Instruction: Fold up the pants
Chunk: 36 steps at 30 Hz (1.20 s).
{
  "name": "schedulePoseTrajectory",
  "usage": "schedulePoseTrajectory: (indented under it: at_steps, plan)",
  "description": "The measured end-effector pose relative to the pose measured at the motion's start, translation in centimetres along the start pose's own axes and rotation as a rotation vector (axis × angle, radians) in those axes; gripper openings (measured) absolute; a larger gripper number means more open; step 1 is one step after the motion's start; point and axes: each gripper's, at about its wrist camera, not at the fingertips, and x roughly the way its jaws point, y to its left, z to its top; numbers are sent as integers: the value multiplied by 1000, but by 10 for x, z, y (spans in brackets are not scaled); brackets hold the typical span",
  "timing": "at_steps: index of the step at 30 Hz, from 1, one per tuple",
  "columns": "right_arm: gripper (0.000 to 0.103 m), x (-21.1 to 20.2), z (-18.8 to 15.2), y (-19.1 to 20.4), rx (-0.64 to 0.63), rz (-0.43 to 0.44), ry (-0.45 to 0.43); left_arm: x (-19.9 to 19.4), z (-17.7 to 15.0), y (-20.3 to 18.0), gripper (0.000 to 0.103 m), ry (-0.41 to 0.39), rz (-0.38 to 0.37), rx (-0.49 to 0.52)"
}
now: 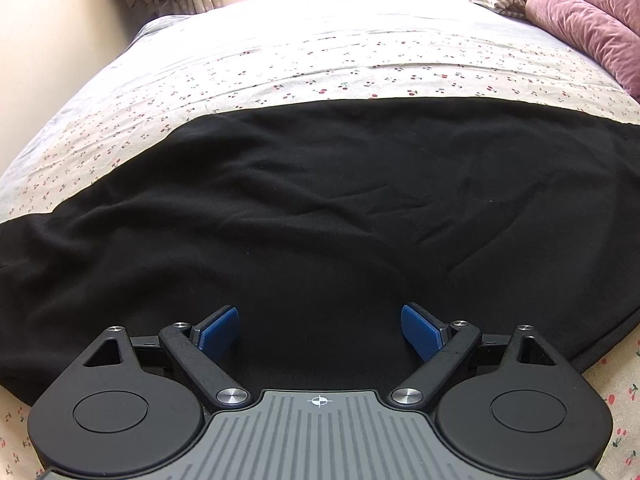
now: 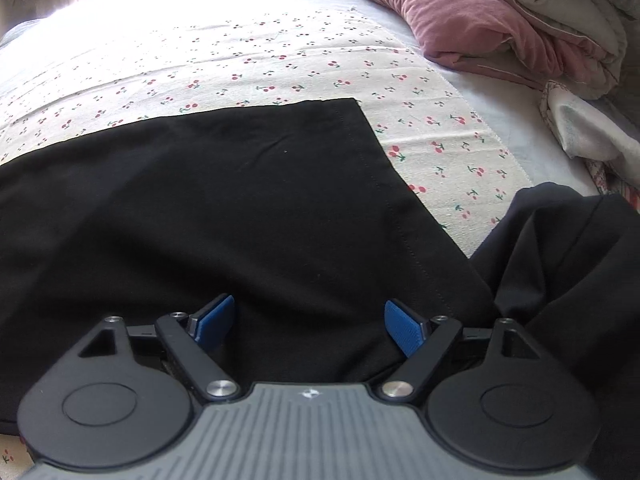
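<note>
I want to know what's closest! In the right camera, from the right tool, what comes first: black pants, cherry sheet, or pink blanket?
1. Black pants, right under the right tool.
2. Cherry sheet, beyond the pants.
3. Pink blanket, far top right.

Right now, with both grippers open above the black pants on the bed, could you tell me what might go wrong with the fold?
1. The pants are creased under the left gripper; folding now could trap those wrinkles.
2. A bunched dark fabric lies beside the hem corner, near the right gripper, which might pinch it too.
3. The pink quilt sits close, so a wide swing could snag it.
</note>
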Motion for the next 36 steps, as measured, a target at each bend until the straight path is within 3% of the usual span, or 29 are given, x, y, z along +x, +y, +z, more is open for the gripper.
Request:
schedulePoseTrajectory:
  at_steps: [2,6,8,10,13,17,24,26,27,30,36]
  plan:
    - [44,-6,3,-14,71,-29,-13,0,4,14,90,9,-45,-44]
    - [41,-16,1,-63,361,145,-34,3,9,39,90,-4,-8,-130]
    - [33,-9,-3,-76,448,221,11,8,8,43,90,22,-1,-141]
    - [27,-6,-11,-73,471,288,64,10,5,42,90,33,-22,-143]
    - [27,-14,-21,-62,414,293,63,9,2,37,90,17,-17,-104]
    - [26,-16,-34,-69,442,319,100,10,2,41,91,23,-33,-116]
    - [26,-2,-32,-84,562,242,35,9,1,37,91,14,-17,-108]
    - [16,3,-26,-80,566,219,13,9,1,37,91,15,-21,-110]
    - [0,3,-24,-79,570,186,0,9,1,38,91,16,-24,-111]
    - [0,-7,-22,-75,594,169,-78,9,1,40,91,18,-31,-115]
    - [0,-48,-22,-46,404,27,-257,10,3,44,91,28,-49,-114]
